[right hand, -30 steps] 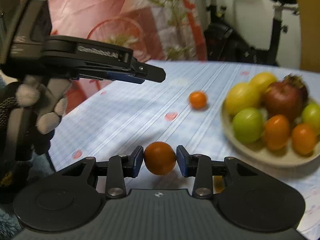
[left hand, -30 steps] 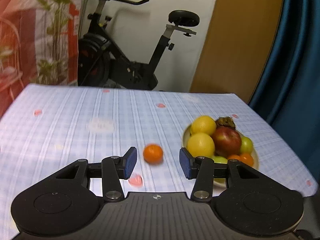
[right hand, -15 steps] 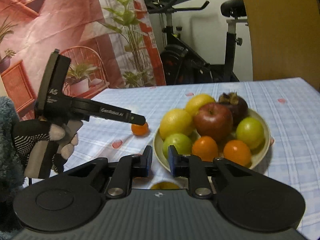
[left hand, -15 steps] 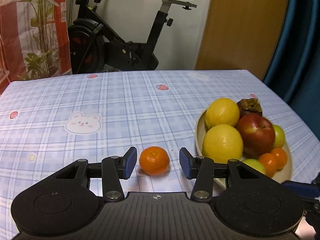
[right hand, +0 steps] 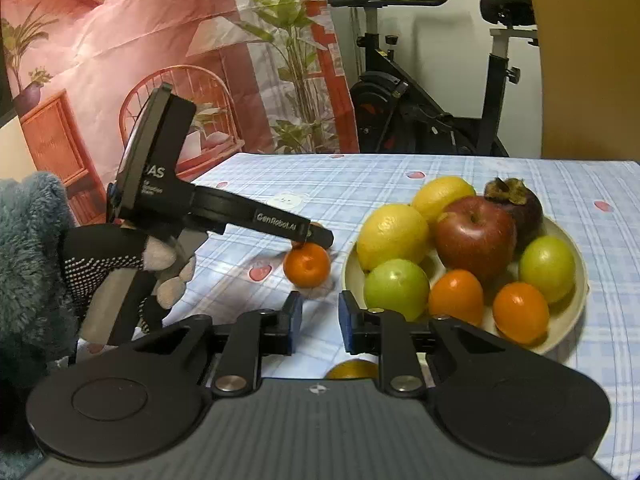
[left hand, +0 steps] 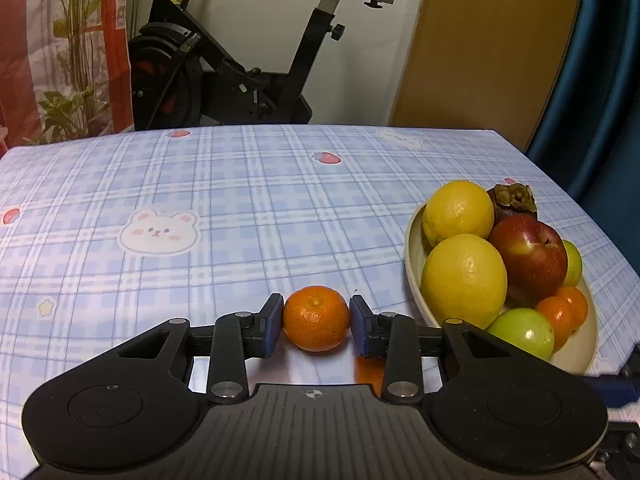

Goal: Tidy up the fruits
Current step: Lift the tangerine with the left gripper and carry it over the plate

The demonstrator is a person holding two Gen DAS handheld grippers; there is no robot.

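Left wrist view puts the left gripper point(left hand: 316, 324) at lower centre, its blue pads pressed against both sides of a small mandarin point(left hand: 316, 323) that sits on the checked tablecloth point(left hand: 224, 216). At the right of that frame a cream bowl point(left hand: 414, 256) holds two lemons point(left hand: 464, 280), a red apple point(left hand: 528, 256), green fruit and small oranges. From the right wrist view, the right gripper point(right hand: 316, 322) sits low at centre with its fingers slightly apart and nothing between them; part of another orange fruit point(right hand: 352, 370) shows just below them. The mandarin lies left of the bowl, mid-frame. An exercise bike point(right hand: 420, 112) stands beyond the table.
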